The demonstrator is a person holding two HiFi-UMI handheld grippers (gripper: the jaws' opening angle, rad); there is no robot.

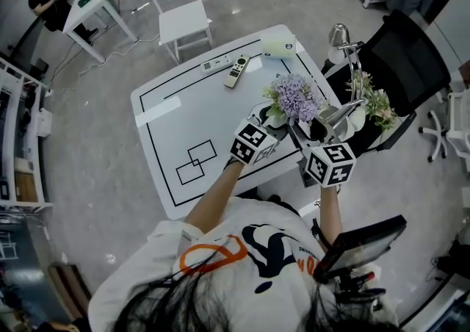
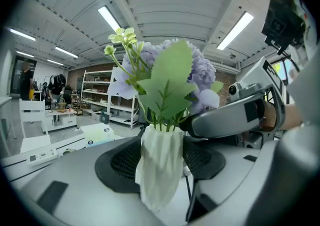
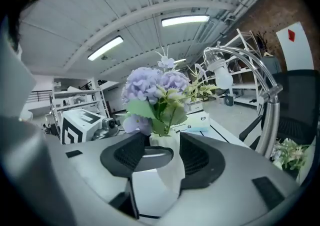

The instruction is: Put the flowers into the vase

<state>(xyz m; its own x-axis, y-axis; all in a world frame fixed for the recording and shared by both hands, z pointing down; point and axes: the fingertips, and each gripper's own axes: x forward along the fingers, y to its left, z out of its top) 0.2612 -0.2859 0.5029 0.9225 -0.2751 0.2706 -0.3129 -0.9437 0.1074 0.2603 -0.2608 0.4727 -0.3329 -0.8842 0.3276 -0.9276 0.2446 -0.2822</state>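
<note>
Bright, even light from ceiling strip lights (image 2: 112, 20); fisheye edges bend and darken; near surfaces blur.

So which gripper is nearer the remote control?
Left. The left gripper grips the vase on the side facing the remote control; the right gripper is farther off, by the lamp.

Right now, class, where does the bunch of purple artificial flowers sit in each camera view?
Head view: bunch of purple artificial flowers, right of centre, upper half.
Left gripper view: centre, partly behind a green leaf.
Right gripper view: just left of centre.
Shared landmark: pale green box beyond the flowers.
</note>
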